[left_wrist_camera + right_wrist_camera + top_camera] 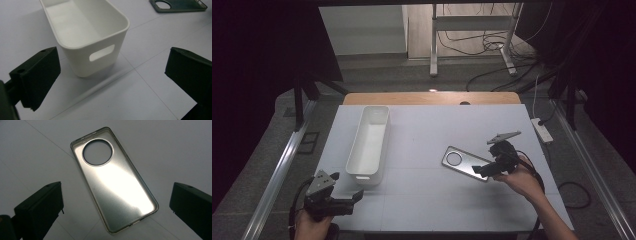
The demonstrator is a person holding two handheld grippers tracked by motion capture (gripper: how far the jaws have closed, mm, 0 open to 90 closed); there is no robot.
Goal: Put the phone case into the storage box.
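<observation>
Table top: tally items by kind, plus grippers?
White plastic bin: 1
Metallic phone case, round camera cutout, lying flat: 1
Handheld grippers: 2, the left gripper and the right gripper, both with jaws open
Total: 4

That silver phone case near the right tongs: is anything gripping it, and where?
Nothing holds it. The phone case lies flat on the table, between the open jaws of the right tongs, untouched.

left tool [343, 197] sits low at the near left, jaws wide apart; right tool [486, 169] hovers with jaws spread wide.
</observation>
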